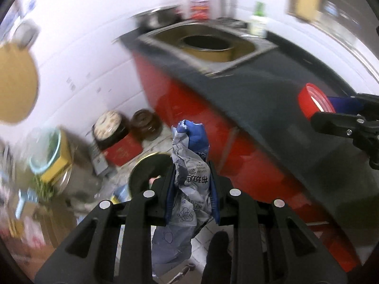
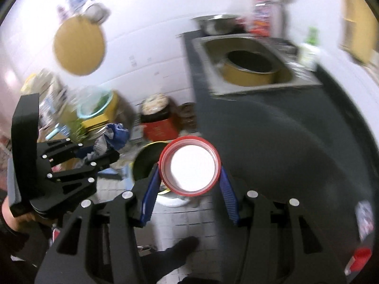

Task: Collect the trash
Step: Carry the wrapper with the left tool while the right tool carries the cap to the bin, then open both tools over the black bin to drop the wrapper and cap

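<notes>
My left gripper (image 1: 191, 177) is shut on a crumpled grey and blue wrapper (image 1: 189, 165) that sticks up between its blue pads. In the right wrist view the same left gripper (image 2: 99, 152) appears at the left with the wrapper (image 2: 111, 139) in it. My right gripper (image 2: 189, 172) is shut on a red-rimmed round lid (image 2: 190, 165) with a white inside, held by its edges. The lid (image 1: 312, 101) also shows at the right edge of the left wrist view. Below both grippers, on the floor, stands a dark round bin (image 2: 146, 161) with a yellow rim, also seen as the bin (image 1: 146, 170).
A dark countertop (image 2: 284, 142) with a red front (image 1: 189, 108) runs along the right, holding a steel sink (image 2: 248, 80) with a yellow pot in it. Jars and a red box (image 2: 158, 125) sit on the tiled floor by the white wall. A person's dark foot (image 2: 180, 246) is below.
</notes>
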### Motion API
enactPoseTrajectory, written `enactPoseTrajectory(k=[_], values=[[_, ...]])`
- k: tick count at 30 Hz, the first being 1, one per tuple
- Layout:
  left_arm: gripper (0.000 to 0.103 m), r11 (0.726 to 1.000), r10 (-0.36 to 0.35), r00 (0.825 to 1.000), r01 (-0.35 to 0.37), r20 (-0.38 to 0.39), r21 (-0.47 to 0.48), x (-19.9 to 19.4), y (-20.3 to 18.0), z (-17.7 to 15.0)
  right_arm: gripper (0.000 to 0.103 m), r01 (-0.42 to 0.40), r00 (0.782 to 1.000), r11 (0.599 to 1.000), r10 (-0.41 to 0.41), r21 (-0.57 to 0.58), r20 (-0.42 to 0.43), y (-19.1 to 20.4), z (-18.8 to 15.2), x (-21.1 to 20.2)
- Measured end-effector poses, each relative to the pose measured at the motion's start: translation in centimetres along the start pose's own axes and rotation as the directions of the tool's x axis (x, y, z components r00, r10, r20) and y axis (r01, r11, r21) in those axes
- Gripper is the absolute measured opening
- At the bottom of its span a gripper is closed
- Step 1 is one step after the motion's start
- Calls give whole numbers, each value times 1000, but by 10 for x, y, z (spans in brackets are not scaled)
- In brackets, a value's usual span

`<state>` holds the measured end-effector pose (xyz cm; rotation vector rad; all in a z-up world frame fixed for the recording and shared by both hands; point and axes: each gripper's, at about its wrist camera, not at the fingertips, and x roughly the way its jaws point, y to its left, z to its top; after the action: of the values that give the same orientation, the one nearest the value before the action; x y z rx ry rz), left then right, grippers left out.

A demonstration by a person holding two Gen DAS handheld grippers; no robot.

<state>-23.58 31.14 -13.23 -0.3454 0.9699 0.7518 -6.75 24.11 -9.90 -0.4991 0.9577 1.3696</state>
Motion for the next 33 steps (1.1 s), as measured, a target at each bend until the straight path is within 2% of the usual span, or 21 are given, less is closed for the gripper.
enactPoseTrajectory(k=[4, 8, 14, 19, 24, 25, 26, 27, 28, 33], values=[[25, 994, 9, 1000, -10, -10, -105, 26, 53, -17, 49, -79, 996, 997, 77, -25, -52, 35, 21, 59], [25, 982, -4, 1000, 1, -16, -188, 66, 93, -30, 49, -116, 987, 993, 113, -13, -114, 56, 35, 126], [25, 966, -35, 998, 19, -58, -256, 130, 121, -47, 49, -118, 972, 993, 113, -15, -207, 72, 33, 215], [25, 958, -63, 995, 36, -84, -286, 166, 130, -58, 49, -107, 962, 994, 100, -14, -256, 72, 29, 257], [26, 961, -75, 992, 47, -96, -271, 185, 137, -61, 52, -95, 957, 995, 88, -13, -276, 72, 30, 274], [36, 961, -71, 993, 42, -98, -273, 188, 138, -62, 64, -95, 955, 995, 89, -7, -284, 72, 31, 276], [45, 962, -61, 993, 31, -103, -270, 190, 139, -62, 71, -86, 956, 996, 82, -2, -280, 71, 32, 275], [64, 965, -25, 994, -3, -106, -264, 191, 140, -61, 77, -86, 958, 996, 84, 2, -273, 68, 33, 271], [72, 964, -8, 995, -19, -98, -264, 190, 141, -61, 78, -87, 960, 996, 85, 6, -267, 68, 34, 270], [72, 962, -24, 997, 3, -74, -271, 182, 144, -56, 78, -87, 964, 996, 84, 0, -253, 68, 38, 260]])
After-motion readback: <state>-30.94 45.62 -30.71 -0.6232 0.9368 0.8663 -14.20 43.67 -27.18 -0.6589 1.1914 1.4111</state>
